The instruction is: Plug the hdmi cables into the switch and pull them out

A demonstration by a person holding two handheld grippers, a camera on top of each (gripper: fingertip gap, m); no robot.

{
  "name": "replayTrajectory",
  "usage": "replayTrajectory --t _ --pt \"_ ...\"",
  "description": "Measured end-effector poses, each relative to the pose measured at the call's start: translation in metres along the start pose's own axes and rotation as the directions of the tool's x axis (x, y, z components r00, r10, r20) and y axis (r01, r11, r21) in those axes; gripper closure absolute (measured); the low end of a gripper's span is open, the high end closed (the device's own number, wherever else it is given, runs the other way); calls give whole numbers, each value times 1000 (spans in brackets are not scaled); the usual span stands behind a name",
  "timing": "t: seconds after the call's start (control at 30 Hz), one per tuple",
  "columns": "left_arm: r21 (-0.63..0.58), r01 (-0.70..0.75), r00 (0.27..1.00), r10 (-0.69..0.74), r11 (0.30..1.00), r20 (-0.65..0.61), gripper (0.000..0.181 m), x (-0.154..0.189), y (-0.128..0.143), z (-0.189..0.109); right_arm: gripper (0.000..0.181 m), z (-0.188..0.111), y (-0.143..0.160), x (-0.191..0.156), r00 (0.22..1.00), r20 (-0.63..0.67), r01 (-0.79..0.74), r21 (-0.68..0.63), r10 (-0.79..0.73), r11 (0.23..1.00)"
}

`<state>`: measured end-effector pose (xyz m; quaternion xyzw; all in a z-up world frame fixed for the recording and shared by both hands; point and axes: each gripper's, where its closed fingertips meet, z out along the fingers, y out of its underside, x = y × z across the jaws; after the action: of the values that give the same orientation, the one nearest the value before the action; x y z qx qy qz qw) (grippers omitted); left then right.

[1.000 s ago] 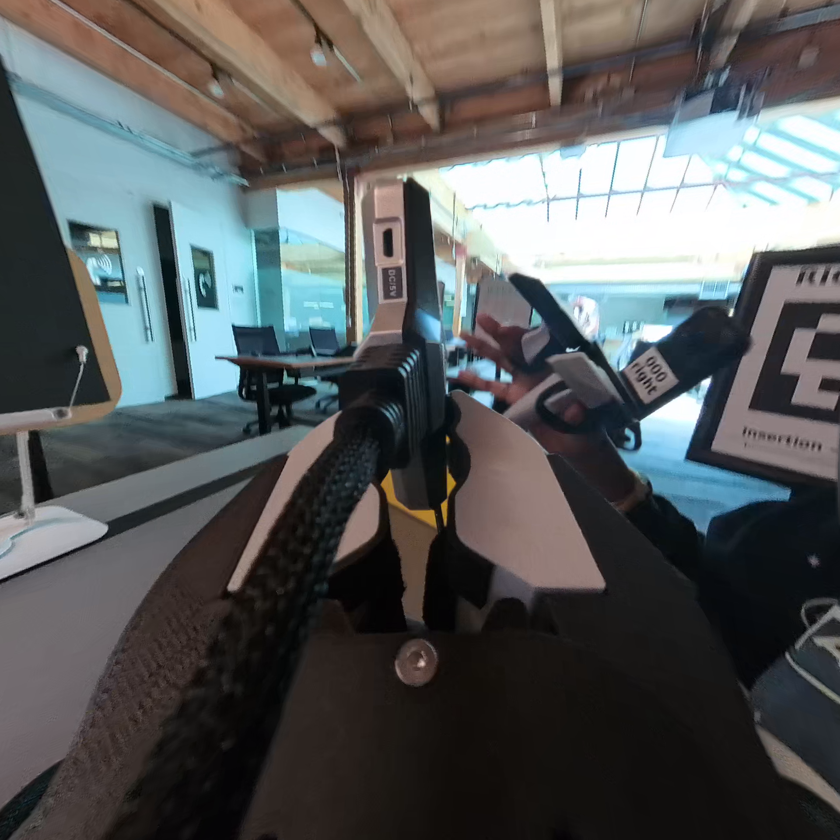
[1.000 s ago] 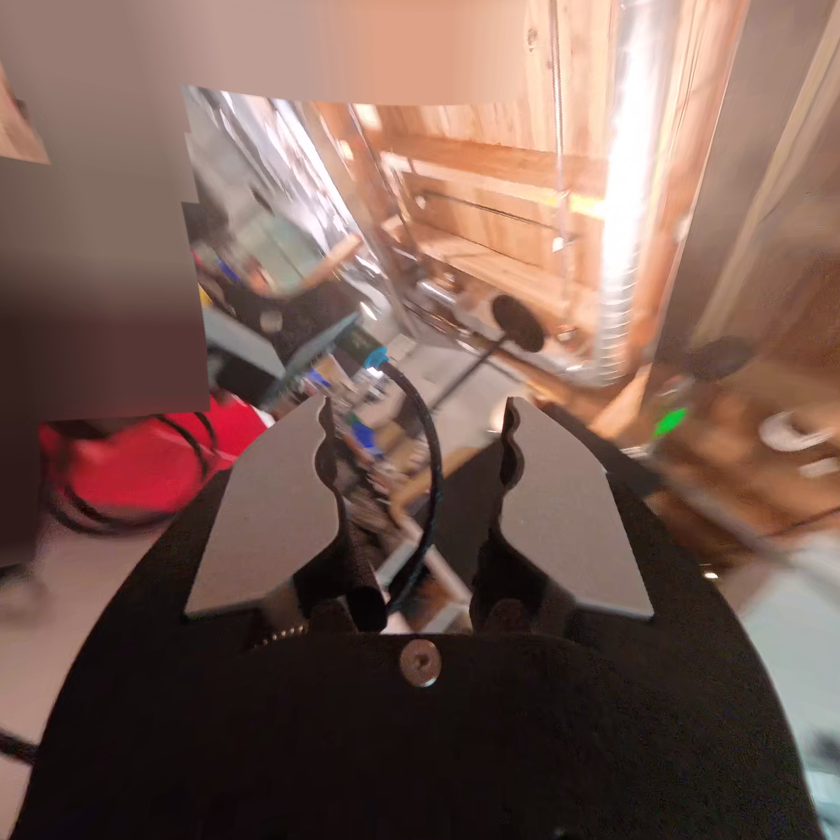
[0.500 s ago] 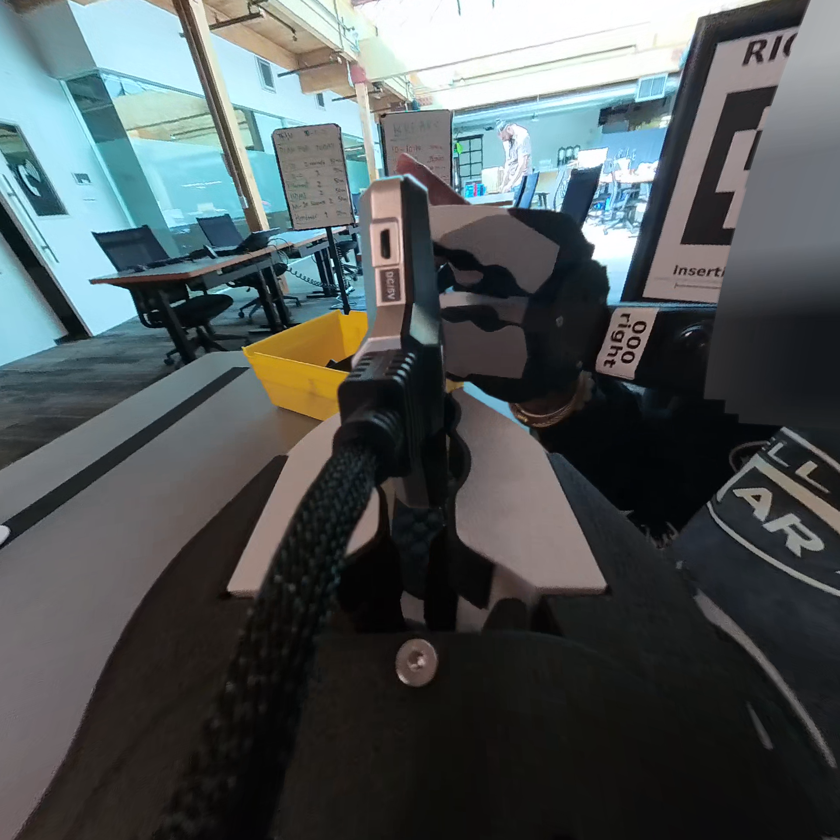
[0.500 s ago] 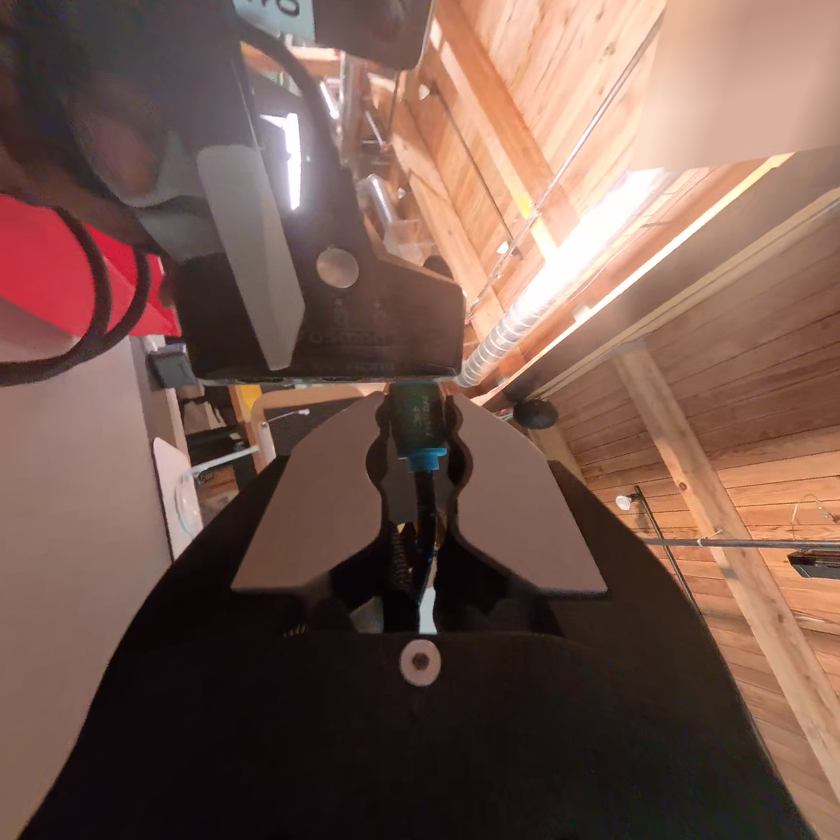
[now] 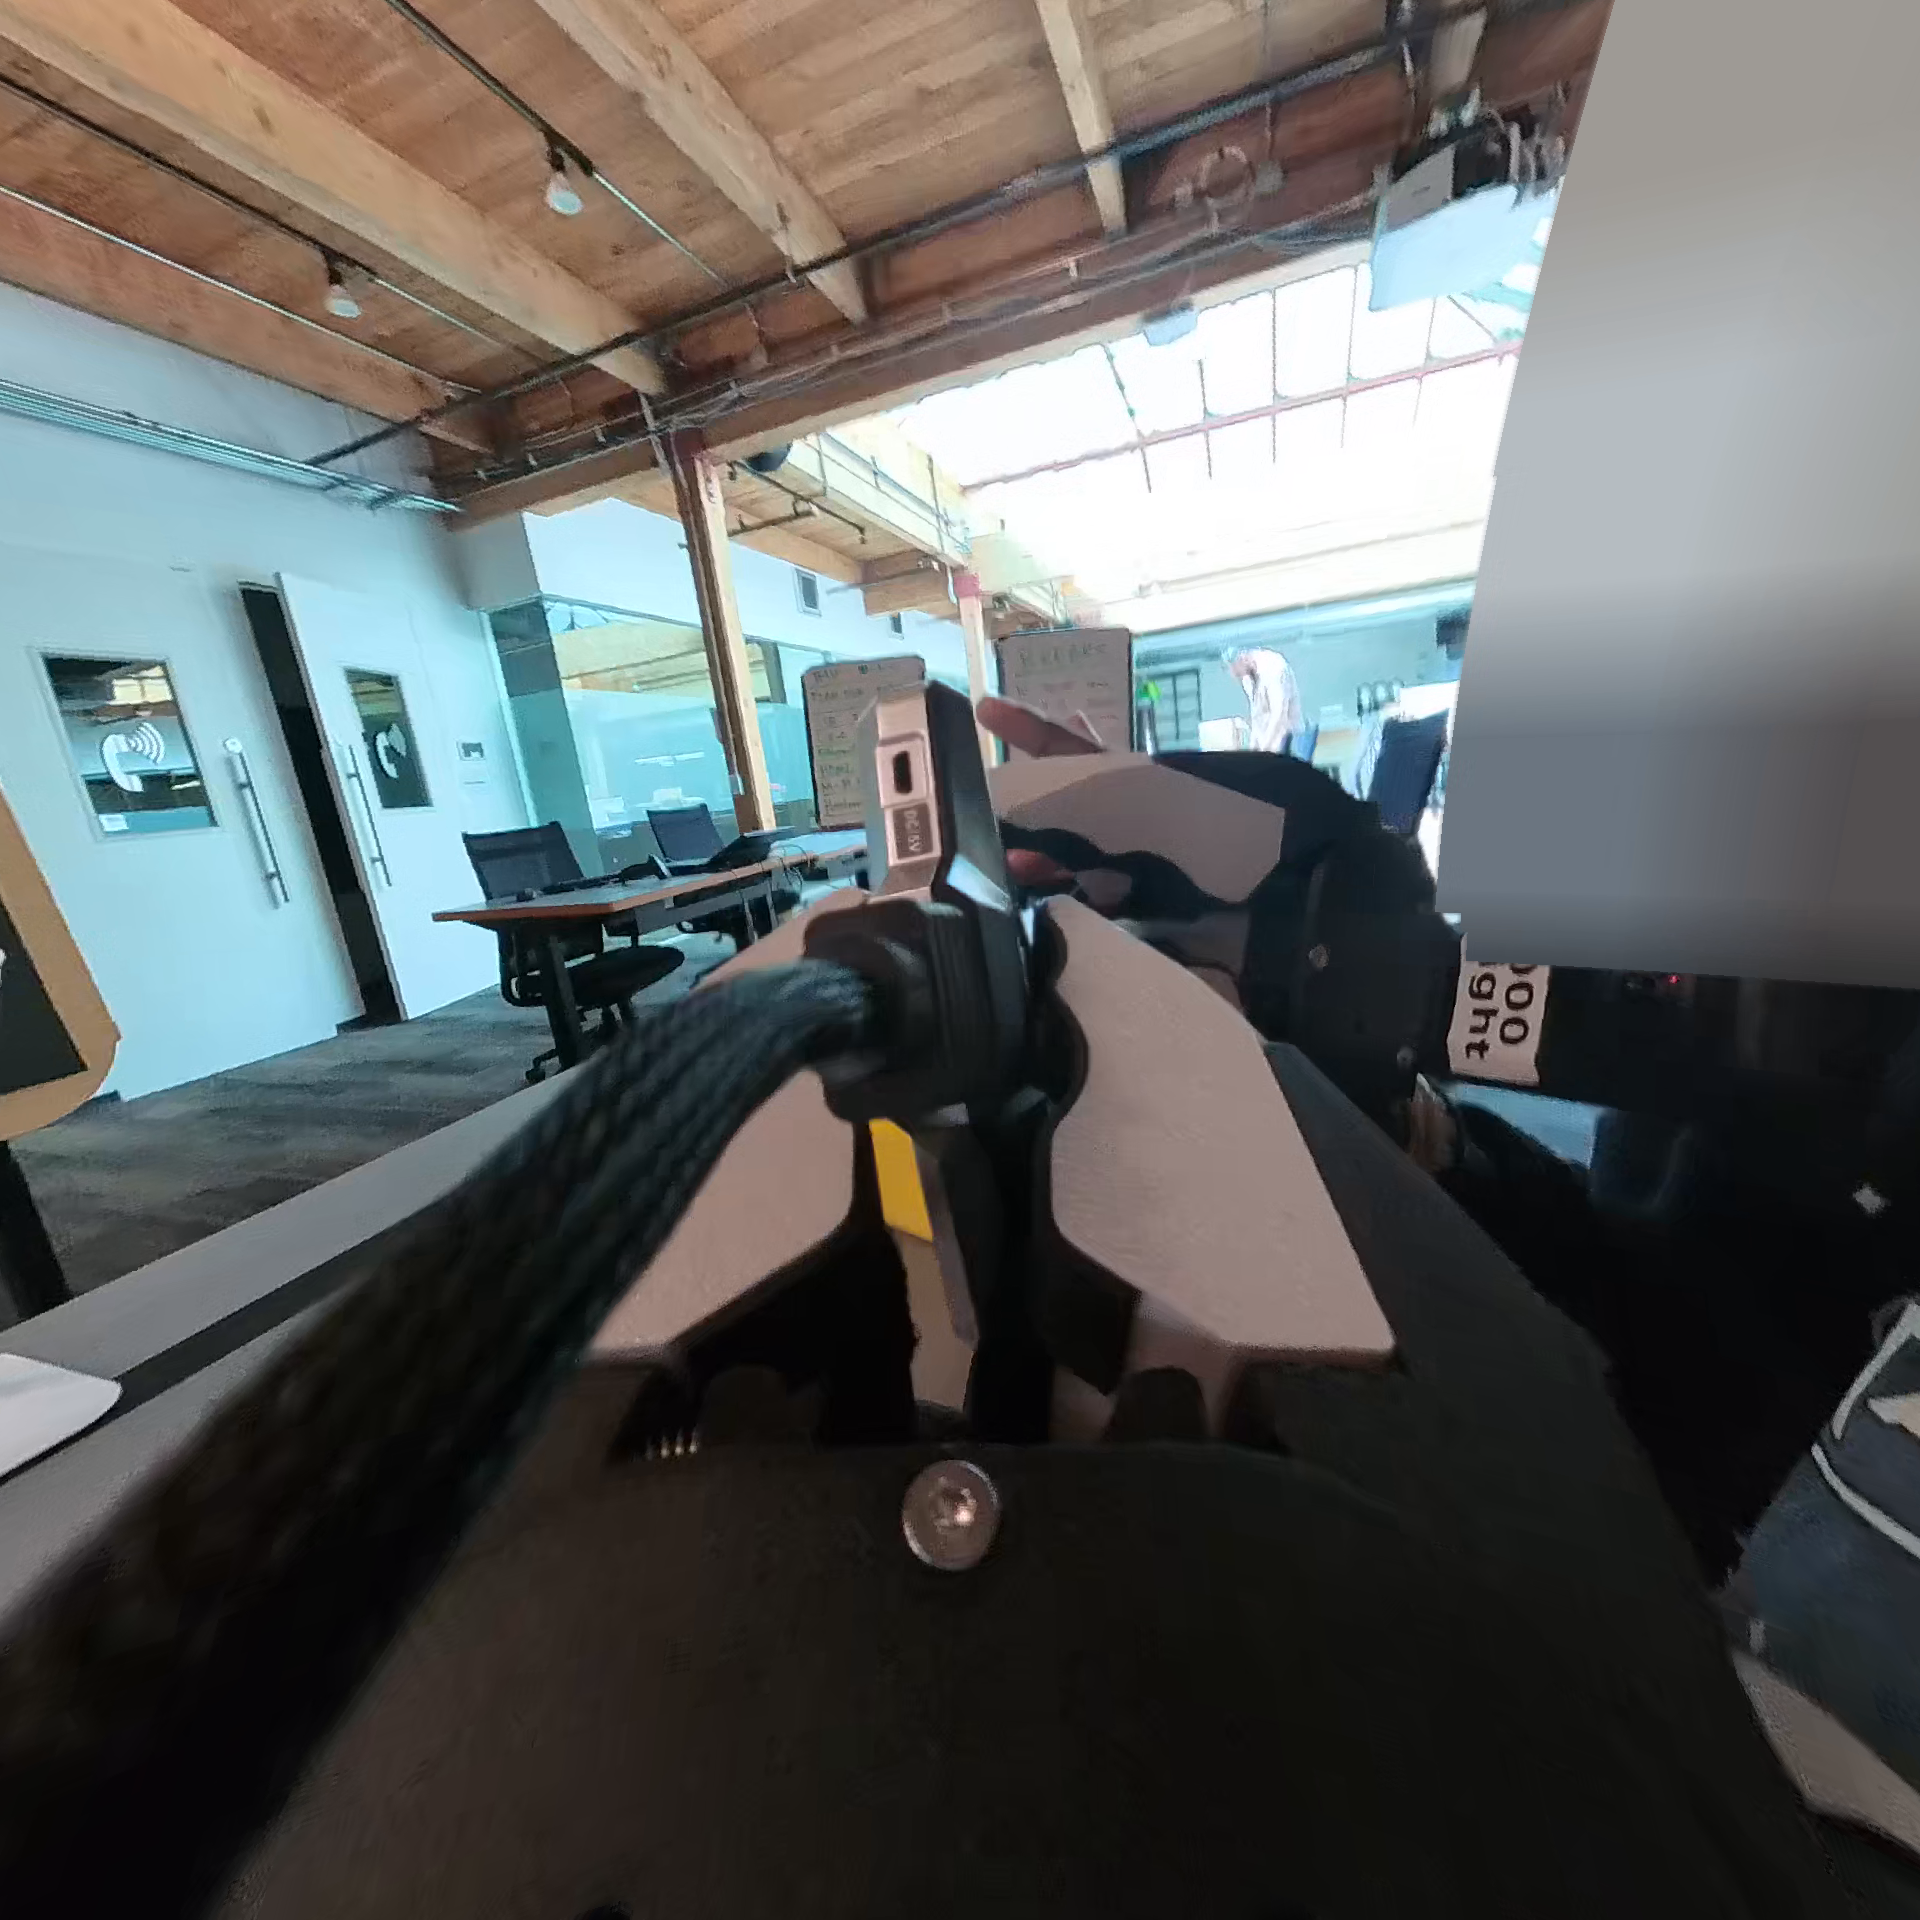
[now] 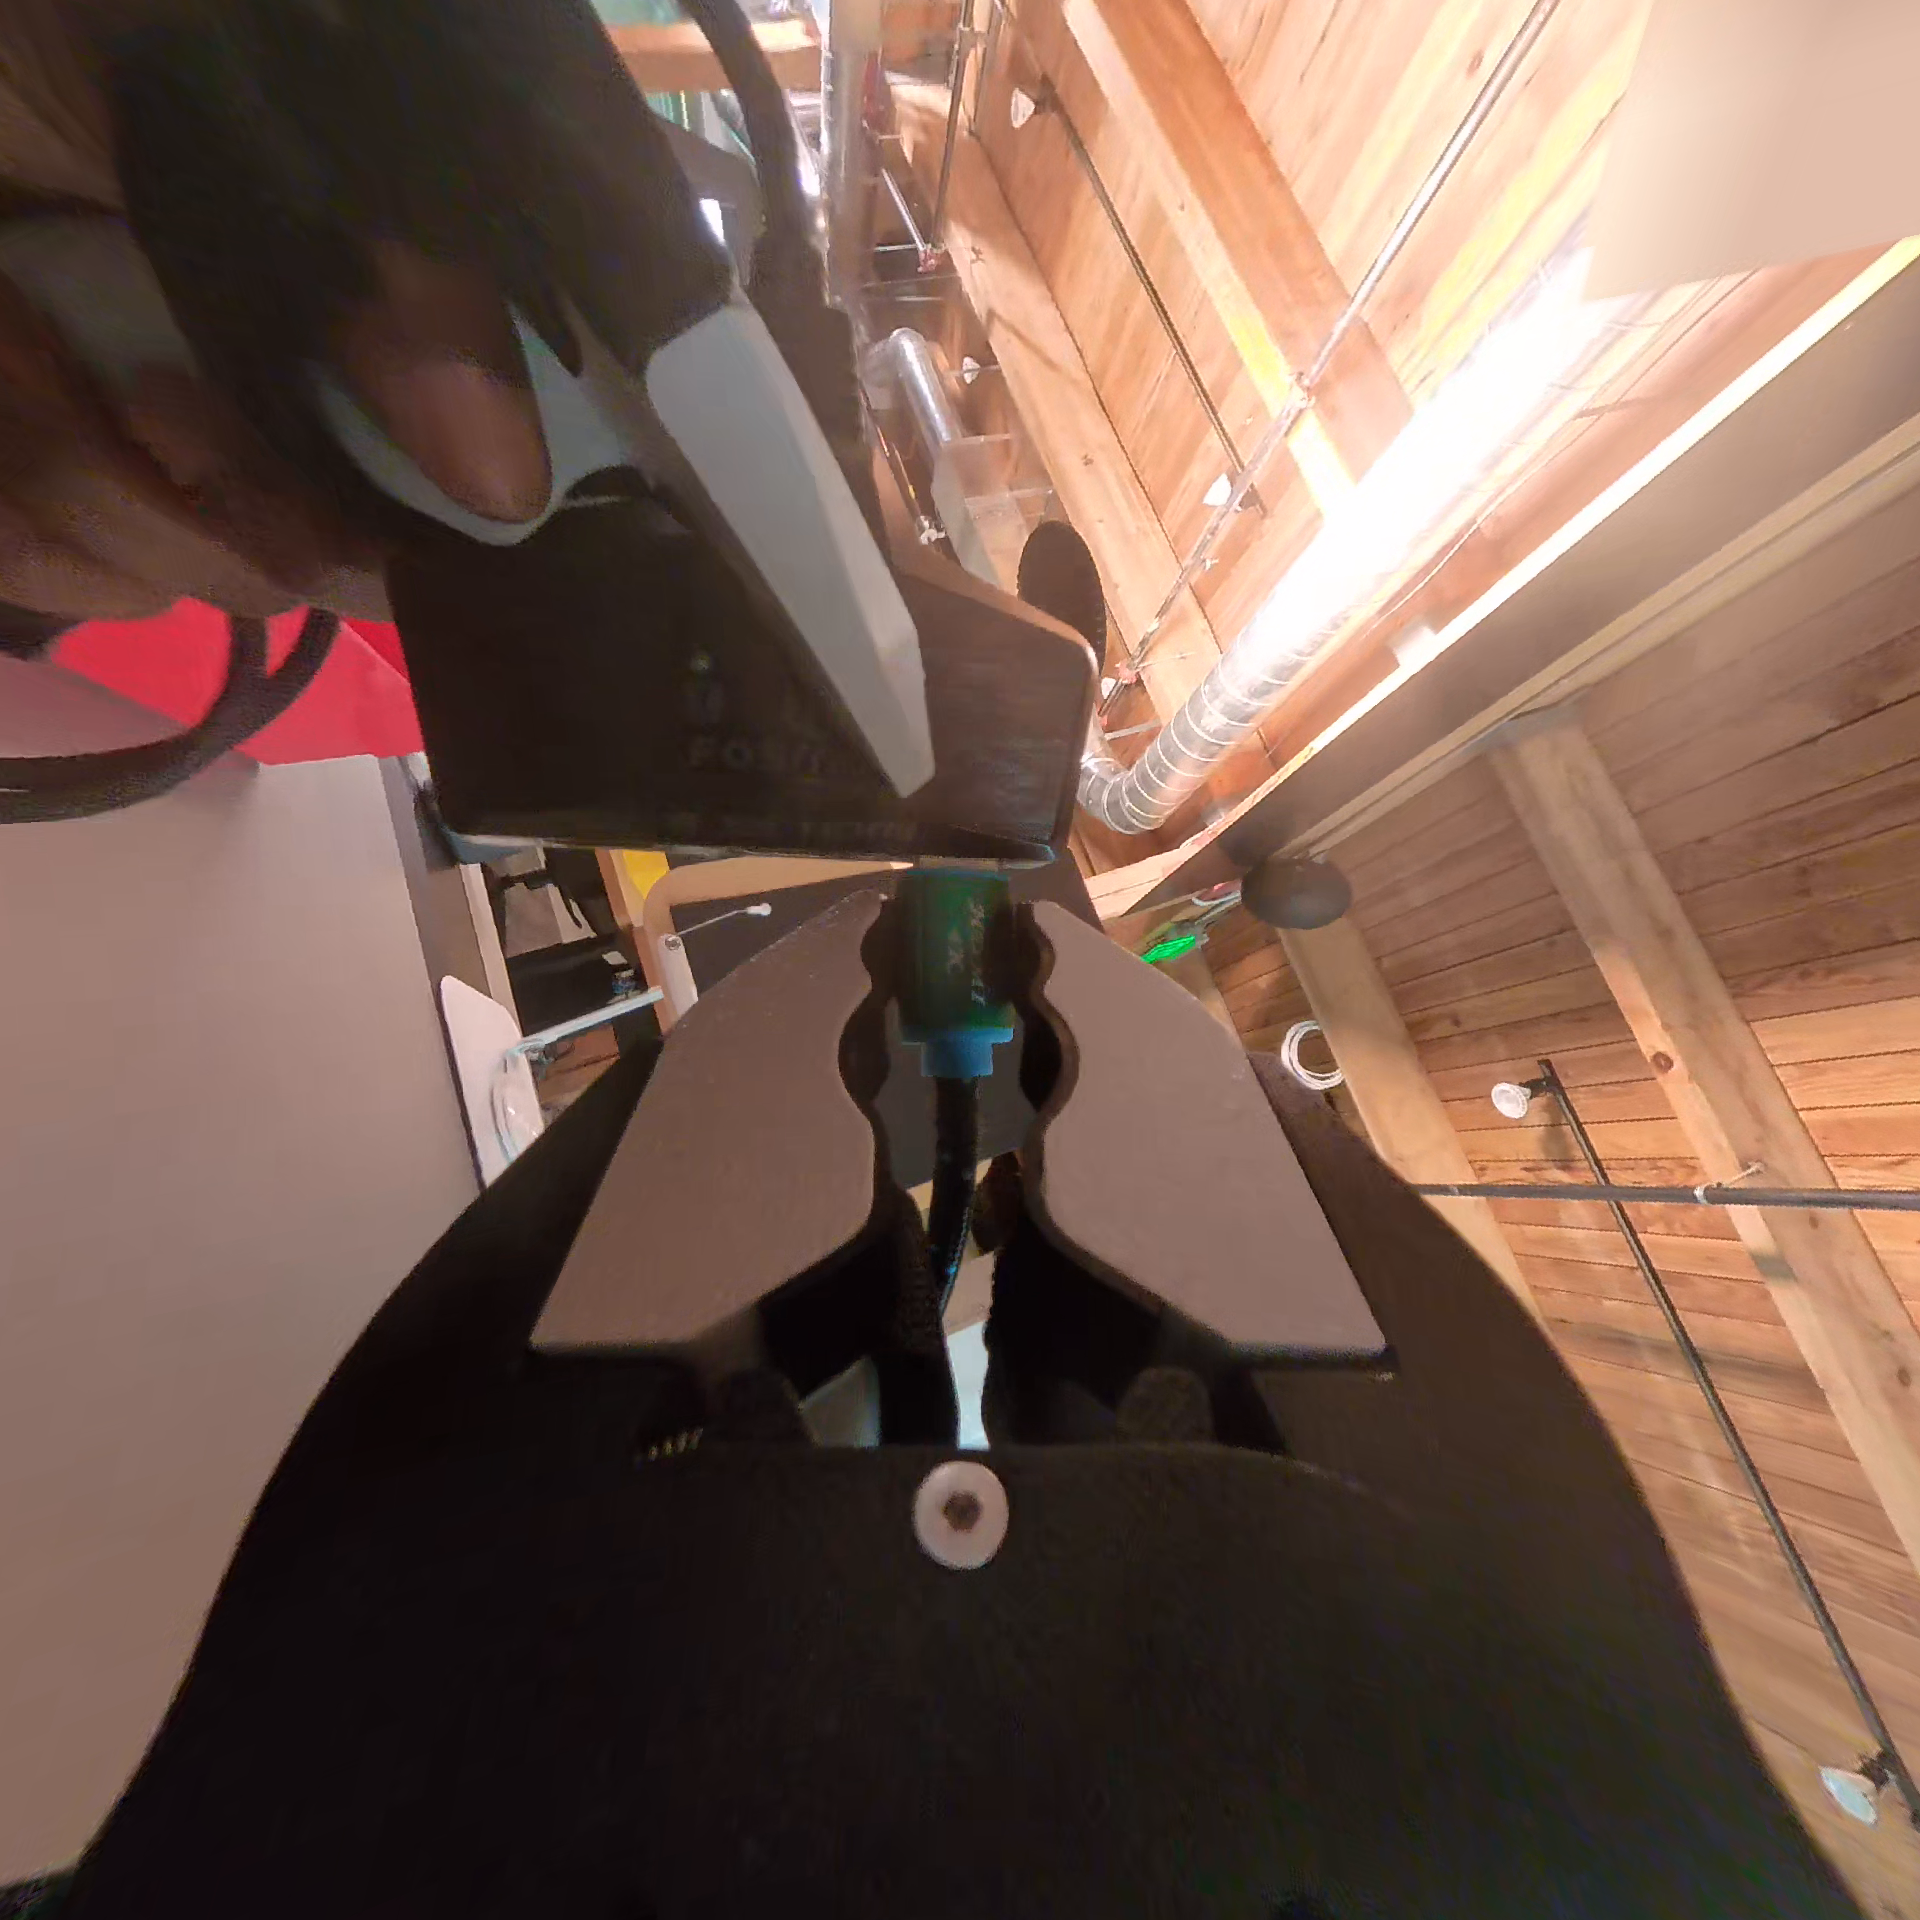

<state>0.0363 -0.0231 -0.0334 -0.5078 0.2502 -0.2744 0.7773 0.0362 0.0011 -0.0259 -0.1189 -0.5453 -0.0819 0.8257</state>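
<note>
Moved: since half a second ago the left wrist view has tipped up, so more wood ceiling shows, and the yellow bin (image 5: pixel 899 1179) is now only a strip between the fingers.
Left gripper (image 5: pixel 1023 1049): closed tight on the switch (image 5: pixel 935 821), which stands up on its edge.
Thick cable (image 5: pixel 582 1153): one black braided cable, plugged into the near side of the switch.
Right gripper (image 6: pixel 951 956): closed snug on the green plug (image 6: pixel 951 966), with one thin black cable behind it.
Green plug: its tip touches the edge of the switch; how far in it sits, I cannot tell.
Table (image 5: pixel 94 1538): grey and flat, under the left gripper.
Room: two black chairs (image 5: pixel 551 904) at a brown desk (image 5: pixel 644 894), two whiteboards (image 5: pixel 1065 675) far back, wood beams on top.
Writing: small marks on the switch, a white tag on the right gripper, writing on the whiteboards.
</note>
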Motion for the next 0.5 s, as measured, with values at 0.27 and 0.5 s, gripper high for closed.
replayTrajectory --t 0.27,0.5 --pt "78 33 999 -35 996 22 162 0 -10 -2 159 2 -3 1 998 43 -54 90 51 994" --pt "472 -117 965 -12 874 262 162 -38 -114 -81 160 -3 100 8 970 26 -228 -251 242 941"
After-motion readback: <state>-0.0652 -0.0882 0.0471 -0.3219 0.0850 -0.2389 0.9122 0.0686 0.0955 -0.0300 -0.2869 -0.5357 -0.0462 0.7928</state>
